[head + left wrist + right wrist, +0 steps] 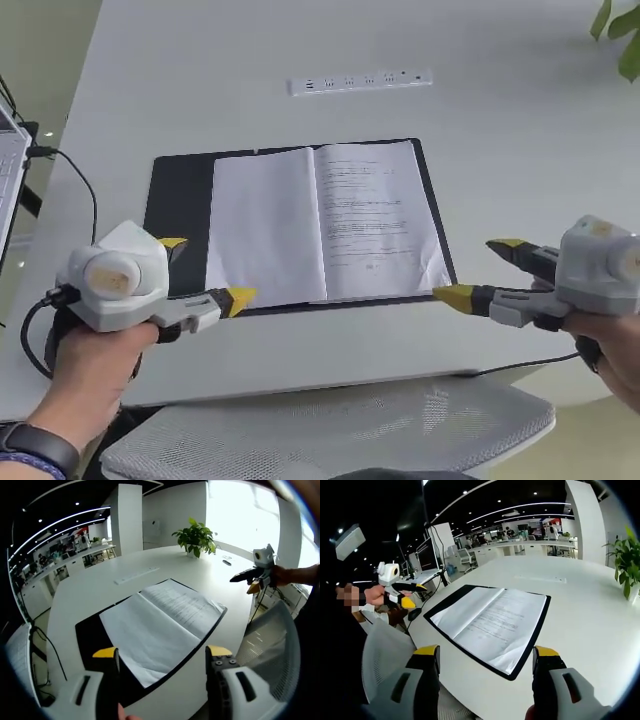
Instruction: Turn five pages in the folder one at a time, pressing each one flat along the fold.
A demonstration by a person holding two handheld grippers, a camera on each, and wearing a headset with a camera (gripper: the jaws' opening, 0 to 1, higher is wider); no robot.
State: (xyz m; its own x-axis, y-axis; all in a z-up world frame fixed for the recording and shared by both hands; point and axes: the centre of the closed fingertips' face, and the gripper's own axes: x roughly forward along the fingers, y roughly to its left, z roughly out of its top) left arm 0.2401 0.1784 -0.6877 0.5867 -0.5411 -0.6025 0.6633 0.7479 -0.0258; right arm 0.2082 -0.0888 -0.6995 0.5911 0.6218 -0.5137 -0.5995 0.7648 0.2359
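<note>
A black folder (178, 215) lies open on the white table, with a blank white page (262, 225) on its left half and a printed page (375, 215) on its right half. Both pages lie flat along the fold. My left gripper (207, 271) hovers open over the folder's near left corner, its yellow-tipped fingers (106, 653) apart and holding nothing. Just off the folder's near right corner my right gripper (480, 270) stands open too, with nothing between its fingers (544, 652). The folder (95, 630) shows ahead of the left jaws, and the folder (540, 620) ahead of the right jaws.
A white power strip (360, 81) lies on the table beyond the folder. A black cable (80, 180) runs along the left edge toward a laptop (8, 150). A mesh chair back (330, 425) sits below the near table edge. A potted plant (196, 537) stands at the far right.
</note>
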